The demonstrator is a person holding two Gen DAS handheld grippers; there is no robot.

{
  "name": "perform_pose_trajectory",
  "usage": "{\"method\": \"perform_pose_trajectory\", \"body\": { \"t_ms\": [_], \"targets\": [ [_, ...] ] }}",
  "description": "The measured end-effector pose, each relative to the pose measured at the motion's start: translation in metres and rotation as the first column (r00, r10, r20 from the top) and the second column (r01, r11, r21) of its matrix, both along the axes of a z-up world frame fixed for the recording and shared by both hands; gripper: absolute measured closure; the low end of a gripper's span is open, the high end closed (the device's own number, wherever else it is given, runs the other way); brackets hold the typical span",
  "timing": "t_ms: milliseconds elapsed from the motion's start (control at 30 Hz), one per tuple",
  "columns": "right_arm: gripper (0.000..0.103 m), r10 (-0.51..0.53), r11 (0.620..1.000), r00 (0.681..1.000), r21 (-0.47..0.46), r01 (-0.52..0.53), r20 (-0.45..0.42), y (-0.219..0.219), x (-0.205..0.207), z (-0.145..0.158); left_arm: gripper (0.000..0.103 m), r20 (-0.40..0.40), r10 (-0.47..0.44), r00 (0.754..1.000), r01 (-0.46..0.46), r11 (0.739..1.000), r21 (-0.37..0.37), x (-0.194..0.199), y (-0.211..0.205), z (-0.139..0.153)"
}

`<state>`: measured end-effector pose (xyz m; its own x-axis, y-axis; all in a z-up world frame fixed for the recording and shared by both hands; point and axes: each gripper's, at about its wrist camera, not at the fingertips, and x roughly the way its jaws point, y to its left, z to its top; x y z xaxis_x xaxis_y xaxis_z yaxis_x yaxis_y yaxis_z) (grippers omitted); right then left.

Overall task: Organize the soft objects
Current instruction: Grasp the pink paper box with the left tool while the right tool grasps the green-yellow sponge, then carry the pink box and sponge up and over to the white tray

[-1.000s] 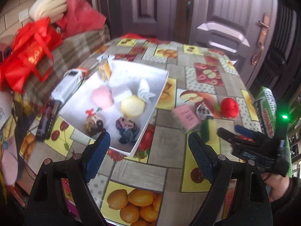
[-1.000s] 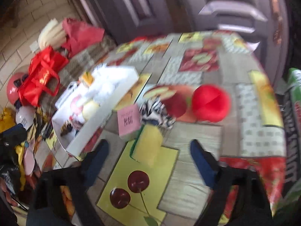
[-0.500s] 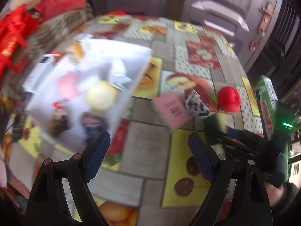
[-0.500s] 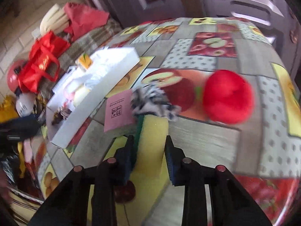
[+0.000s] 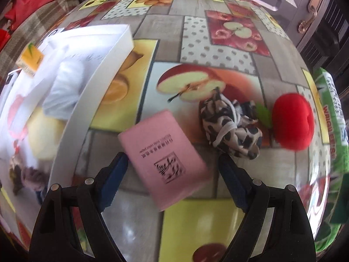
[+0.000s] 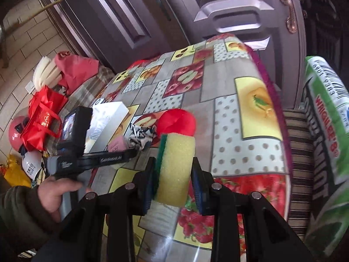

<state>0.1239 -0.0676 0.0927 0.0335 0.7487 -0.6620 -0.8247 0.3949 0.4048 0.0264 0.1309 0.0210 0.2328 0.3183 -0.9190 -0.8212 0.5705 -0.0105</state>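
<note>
The right gripper held a sponge clamped, bound for the white box, while the left gripper, fingers apart, straddled a pink packet, needing only to close.

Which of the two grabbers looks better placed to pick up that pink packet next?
The left. Its gripper is open with the pink packet lying on the table between its fingers. The right gripper is already shut on the yellow sponge, lifted off the table, so it has no room for anything else.

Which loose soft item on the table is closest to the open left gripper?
The pink tissue pack, lying between the left gripper fingers; the zebra-print cloth and red plush ball lie farther off.
</note>
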Motion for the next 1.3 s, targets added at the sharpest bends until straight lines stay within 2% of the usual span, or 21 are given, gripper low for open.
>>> {"method": "perform_pose_trajectory", "body": {
  "t_ms": [100,167,200,233,367,467,533,667,767,867,933,1033,1167,1300],
  "targets": [
    [0.073,-0.008,1.000,1.000,-0.008,0.008,-0.010,-0.003,0.001,-0.003,0.018,-0.015,-0.016,1.000,0.016,1.000,0.016,0.002,0.000,-0.005],
    [0.073,-0.003,1.000,1.000,-0.013,0.003,-0.016,-0.002,0.001,-0.004,0.039,0.006,-0.031,0.999,0.031,0.999,0.037,0.000,-0.002,-0.003],
    [0.073,0.003,1.000,1.000,-0.011,-0.003,-0.014,-0.003,0.000,-0.003,0.045,0.024,-0.040,0.999,0.039,0.998,0.044,-0.003,-0.003,-0.001],
    [0.073,0.007,1.000,1.000,-0.008,-0.007,-0.011,-0.003,-0.001,-0.001,0.046,0.041,-0.038,0.998,0.037,0.999,0.038,-0.006,-0.002,0.000],
    [0.073,0.034,0.999,0.999,0.016,-0.034,0.003,0.001,-0.008,0.009,0.048,0.117,-0.028,0.993,0.025,0.999,0.028,-0.027,-0.010,0.010],
    [0.073,0.054,0.997,0.999,0.047,-0.054,0.008,0.003,-0.011,0.018,0.048,0.179,-0.038,0.983,0.030,0.999,0.043,-0.039,-0.022,0.032],
    [0.073,0.058,0.994,0.998,0.088,-0.060,0.023,0.001,-0.014,0.030,0.048,0.226,-0.055,0.972,0.037,0.996,0.086,-0.045,-0.032,0.058],
    [0.073,0.042,0.982,0.998,0.184,-0.050,0.049,-0.003,-0.016,0.065,0.048,0.311,-0.124,0.942,0.057,0.975,0.217,-0.063,-0.051,0.130],
    [0.073,0.025,0.963,0.996,0.267,-0.047,0.084,-0.008,-0.021,0.102,0.047,0.386,-0.177,0.906,0.052,0.948,0.313,-0.086,-0.062,0.191],
    [0.073,-0.003,0.941,0.992,0.337,-0.040,0.127,-0.016,-0.034,0.133,0.047,0.424,-0.217,0.879,0.038,0.920,0.391,-0.112,-0.066,0.230],
    [0.073,-0.030,0.927,0.988,0.375,-0.030,0.153,-0.023,-0.047,0.149,0.047,0.440,-0.234,0.867,0.031,0.907,0.420,-0.131,-0.066,0.243],
    [0.073,-0.068,0.925,0.985,0.380,0.004,0.156,-0.022,-0.066,0.155,0.047,0.449,-0.259,0.855,0.040,0.896,0.441,-0.154,-0.054,0.252],
    [0.073,-0.138,0.919,0.981,0.387,0.074,0.140,-0.015,-0.089,0.168,0.047,0.468,-0.284,0.837,0.055,0.895,0.443,-0.190,-0.031,0.256],
    [0.073,-0.220,0.892,0.950,0.439,0.105,0.220,-0.009,-0.120,0.203,0.047,0.475,-0.295,0.829,0.048,0.884,0.465,-0.226,-0.001,0.265]
  ]
}}
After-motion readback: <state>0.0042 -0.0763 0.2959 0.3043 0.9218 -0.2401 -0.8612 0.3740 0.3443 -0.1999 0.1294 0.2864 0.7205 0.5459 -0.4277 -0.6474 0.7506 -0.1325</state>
